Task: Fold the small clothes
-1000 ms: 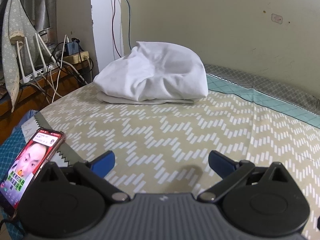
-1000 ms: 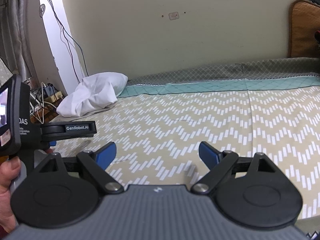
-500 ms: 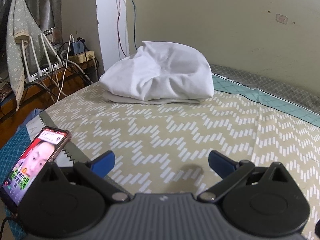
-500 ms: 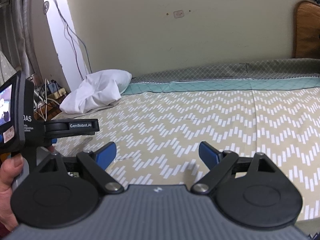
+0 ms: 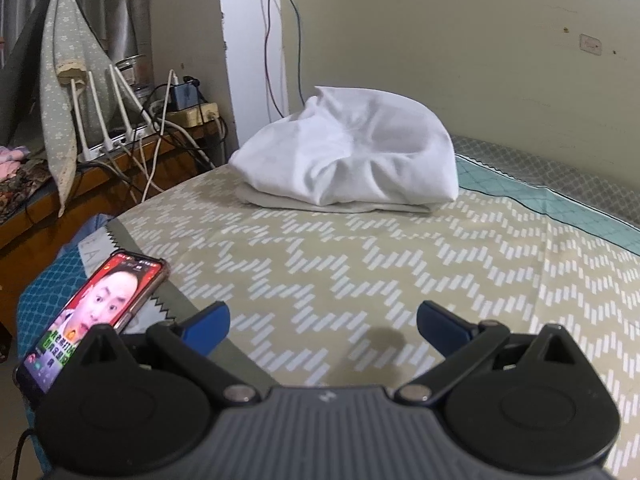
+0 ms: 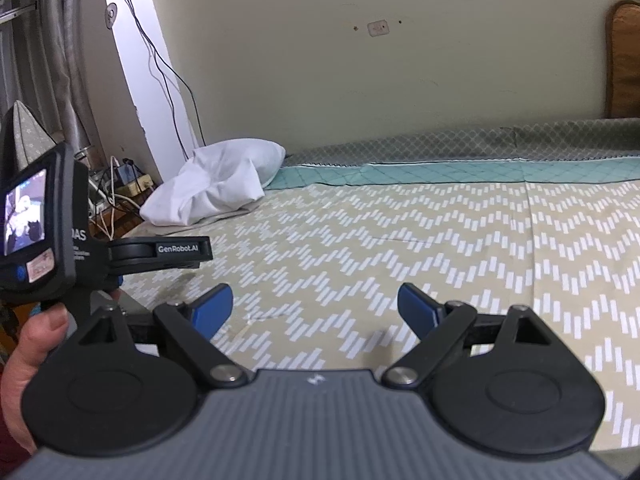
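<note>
Both tools are hovering released, jaws spread, empty: left gripper (image 5: 322, 322), right gripper (image 6: 316, 306). The crumpled white cotton garment (image 5: 348, 158) is sitting at 12 o'clock on a flat folded grey cloth (image 5: 332, 205), well apart from both. Risks: a deep pinch is likely lifting both layers together; the red-cased smartphone (image 5: 94, 316) at 9 o'clock is lying at the chevron bedspread (image 5: 400, 272) edge, easily knocked off.

- left gripper (image 5: 322, 322): blue fingertips spread wide, nothing between them
- right gripper (image 6: 316, 312): jaws likewise wide apart and empty
- a hand (image 6: 30, 356) grips the left gripper's handle
</note>
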Available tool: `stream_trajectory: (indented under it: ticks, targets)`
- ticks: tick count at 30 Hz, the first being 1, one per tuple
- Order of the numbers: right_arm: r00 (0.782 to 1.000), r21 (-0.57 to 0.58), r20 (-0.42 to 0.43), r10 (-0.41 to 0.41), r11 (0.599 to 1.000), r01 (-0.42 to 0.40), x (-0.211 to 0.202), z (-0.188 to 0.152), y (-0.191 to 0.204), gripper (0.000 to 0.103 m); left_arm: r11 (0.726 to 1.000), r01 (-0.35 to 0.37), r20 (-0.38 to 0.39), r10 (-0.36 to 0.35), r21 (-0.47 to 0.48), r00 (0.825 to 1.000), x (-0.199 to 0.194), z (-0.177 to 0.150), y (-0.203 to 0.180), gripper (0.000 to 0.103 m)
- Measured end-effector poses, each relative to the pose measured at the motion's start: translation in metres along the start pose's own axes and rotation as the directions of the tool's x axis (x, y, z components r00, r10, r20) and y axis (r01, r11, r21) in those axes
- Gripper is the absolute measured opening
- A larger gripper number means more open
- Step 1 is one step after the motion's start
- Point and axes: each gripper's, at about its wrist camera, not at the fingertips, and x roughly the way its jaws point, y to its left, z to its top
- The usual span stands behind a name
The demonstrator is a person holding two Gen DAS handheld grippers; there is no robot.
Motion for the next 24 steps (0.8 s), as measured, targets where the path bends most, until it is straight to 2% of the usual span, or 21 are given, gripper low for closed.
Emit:
stream_trajectory:
  ticks: [10, 24]
  targets:
    - [1.000, 0.009, 0.012, 0.021, 1.000, -0.021, -0.0040, -0.0004, 0.0026, 0.091, 1.000, -0.031, 0.000, 0.031, 0.003, 1.000, 0.0017, 0.0003, -0.0001, 0.103]
    - [1.000, 0.012, 0.016, 0.017, 1.000, -0.017, -0.0056, -0.0004, 0.0031, 0.091, 1.000, -0.025, 0.012, 0.025, 0.006, 1.000, 0.0011, -0.0002, 0.0000, 0.103]
